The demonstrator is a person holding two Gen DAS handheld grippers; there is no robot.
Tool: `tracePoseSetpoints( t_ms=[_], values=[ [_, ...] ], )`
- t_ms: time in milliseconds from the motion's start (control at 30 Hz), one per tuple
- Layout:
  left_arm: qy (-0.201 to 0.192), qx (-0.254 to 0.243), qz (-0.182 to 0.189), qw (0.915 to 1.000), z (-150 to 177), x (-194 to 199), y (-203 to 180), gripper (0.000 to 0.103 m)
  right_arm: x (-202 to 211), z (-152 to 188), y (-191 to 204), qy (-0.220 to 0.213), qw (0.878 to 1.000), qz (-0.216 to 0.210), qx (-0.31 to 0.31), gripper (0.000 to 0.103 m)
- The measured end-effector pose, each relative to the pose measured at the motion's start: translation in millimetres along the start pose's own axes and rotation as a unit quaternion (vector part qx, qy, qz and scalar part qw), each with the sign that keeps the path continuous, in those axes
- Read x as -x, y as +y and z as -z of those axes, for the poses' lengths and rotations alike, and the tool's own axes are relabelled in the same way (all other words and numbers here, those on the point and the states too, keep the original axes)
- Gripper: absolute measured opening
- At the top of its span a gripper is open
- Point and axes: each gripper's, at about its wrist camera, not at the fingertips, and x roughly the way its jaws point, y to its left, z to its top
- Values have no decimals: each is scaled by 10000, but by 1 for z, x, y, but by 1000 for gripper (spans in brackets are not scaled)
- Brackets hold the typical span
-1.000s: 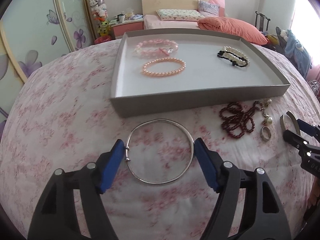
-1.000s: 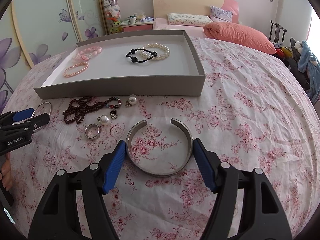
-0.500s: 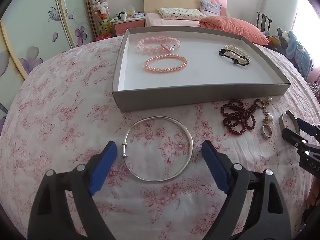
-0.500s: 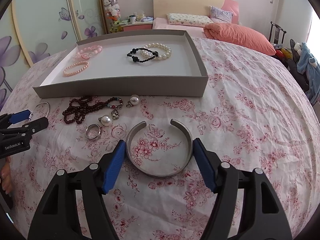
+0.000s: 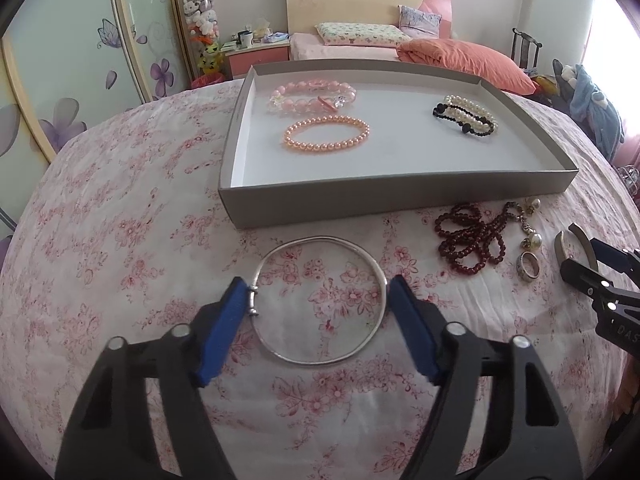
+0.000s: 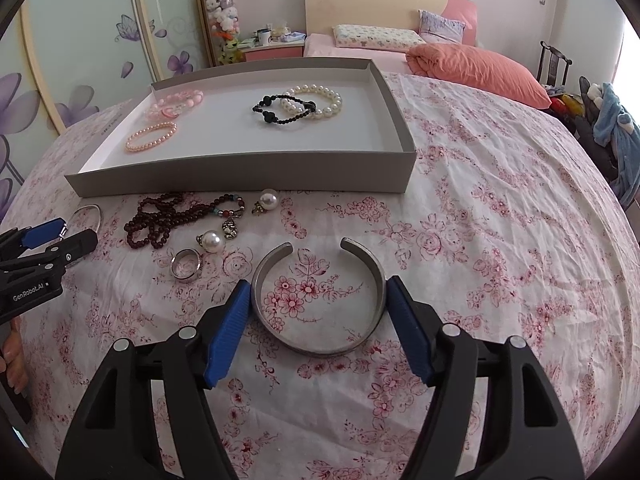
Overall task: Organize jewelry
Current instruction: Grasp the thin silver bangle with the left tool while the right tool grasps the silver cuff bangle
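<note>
Flowery bedspread [image 5: 120,240], grey tray [image 5: 400,196] far. Left gripper [image 5: 318,312] backed off, now closed back in, pads touching thin silver bangle [image 5: 320,300]. Right gripper [image 6: 318,310] unchanged, pads against wide cuff [image 6: 320,344]. Lifts into tray likely next.

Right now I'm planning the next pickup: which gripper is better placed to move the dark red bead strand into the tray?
Neither is free: the left gripper is shut on the thin bangle, the right gripper on the cuff. The dark red bead strand lies between them.

Black tongs [image 5: 316,286], ribbed blue pads [image 6: 230,322]
</note>
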Motion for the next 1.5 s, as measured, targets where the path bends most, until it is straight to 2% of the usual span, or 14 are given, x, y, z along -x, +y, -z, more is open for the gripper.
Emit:
tracePoseSetpoints(
  t_ms=[567, 1100, 1500],
  values=[
    [-93, 329, -127, 9993, 15, 17, 21, 69, 12, 3, 1, -213, 9996, -139, -85, 68],
    [-675, 379, -92, 9970, 16, 45, 18, 69, 27, 2, 4, -544, 9982, -226, -112, 68],
    [-1267, 285, -207, 9913, 18, 72, 7, 69, 44, -1, 6, -931, 9953, -242, -134, 68]
  ],
)
